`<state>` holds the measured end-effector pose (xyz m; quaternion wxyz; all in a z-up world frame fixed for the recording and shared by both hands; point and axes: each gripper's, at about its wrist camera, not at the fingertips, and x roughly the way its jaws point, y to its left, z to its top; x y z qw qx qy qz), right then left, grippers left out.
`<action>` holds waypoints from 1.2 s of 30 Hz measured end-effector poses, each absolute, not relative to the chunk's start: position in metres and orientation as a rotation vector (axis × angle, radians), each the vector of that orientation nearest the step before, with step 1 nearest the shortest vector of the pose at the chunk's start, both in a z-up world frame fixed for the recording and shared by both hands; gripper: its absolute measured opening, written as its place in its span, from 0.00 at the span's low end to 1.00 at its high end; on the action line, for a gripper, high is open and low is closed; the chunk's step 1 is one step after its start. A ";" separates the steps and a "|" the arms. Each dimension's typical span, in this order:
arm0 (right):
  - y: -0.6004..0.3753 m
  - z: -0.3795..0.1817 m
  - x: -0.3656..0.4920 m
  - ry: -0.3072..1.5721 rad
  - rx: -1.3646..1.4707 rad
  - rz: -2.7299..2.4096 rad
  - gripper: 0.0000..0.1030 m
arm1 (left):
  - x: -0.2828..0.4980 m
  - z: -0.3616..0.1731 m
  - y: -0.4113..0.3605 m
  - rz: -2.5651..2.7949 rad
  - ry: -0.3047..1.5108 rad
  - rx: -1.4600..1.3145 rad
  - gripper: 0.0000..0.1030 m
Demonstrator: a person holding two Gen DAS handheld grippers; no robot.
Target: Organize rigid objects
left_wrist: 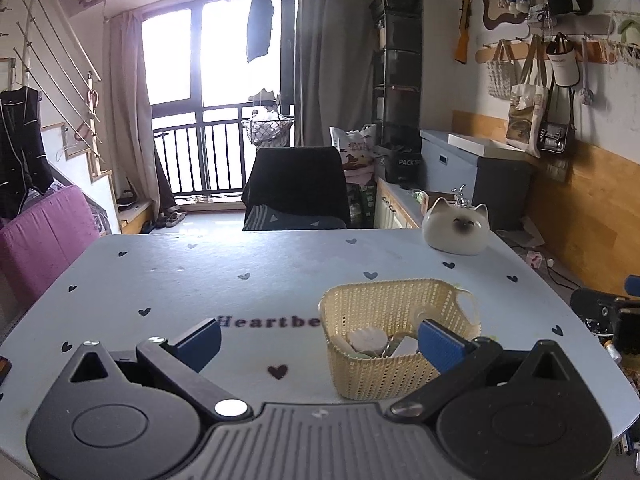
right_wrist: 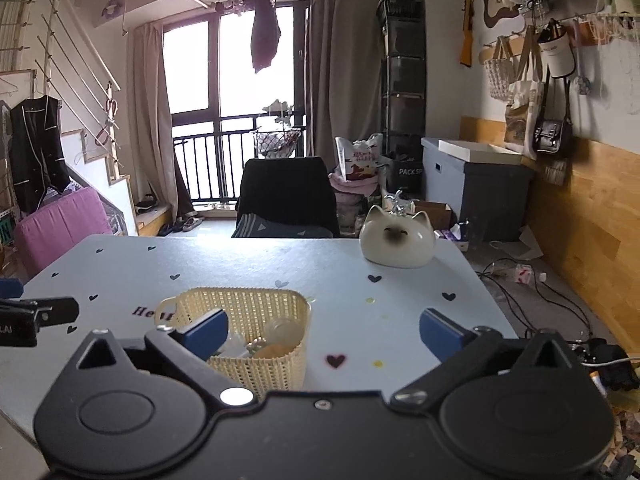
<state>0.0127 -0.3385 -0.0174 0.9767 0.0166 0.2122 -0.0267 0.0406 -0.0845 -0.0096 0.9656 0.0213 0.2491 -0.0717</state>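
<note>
A cream woven basket [left_wrist: 384, 312] [right_wrist: 256, 304] stands on the pale blue heart-print table [left_wrist: 180, 280] [right_wrist: 380, 320], with several small rigid items inside, among them a white disc [left_wrist: 366, 338] and a clear jar [right_wrist: 282, 330]. My left gripper [left_wrist: 320, 340] is open with nothing between its fingers; its right finger [left_wrist: 438, 344] overlaps the basket's near right corner in the view. My right gripper [right_wrist: 324, 330] is open wide and empty, its left finger [right_wrist: 208, 330] in front of the basket's near left side.
A white ceramic cat figure [left_wrist: 456, 230] [right_wrist: 396, 242] sits at the table's far right. A dark chair [left_wrist: 298, 188] stands behind the far edge. The other gripper shows at the right edge [left_wrist: 616, 316] and at the left edge [right_wrist: 32, 318]. Cables lie on the floor [right_wrist: 532, 288].
</note>
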 end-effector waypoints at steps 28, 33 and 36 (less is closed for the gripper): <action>-0.339 -0.017 0.003 0.409 0.023 -0.053 1.00 | 0.032 -0.007 -0.082 -0.132 0.488 0.043 1.00; -0.337 -0.015 0.001 0.406 0.021 -0.051 1.00 | 0.032 -0.008 -0.082 -0.134 0.486 0.043 1.00; -0.337 -0.014 0.001 0.406 0.022 -0.051 1.00 | 0.032 -0.008 -0.083 -0.134 0.485 0.043 1.00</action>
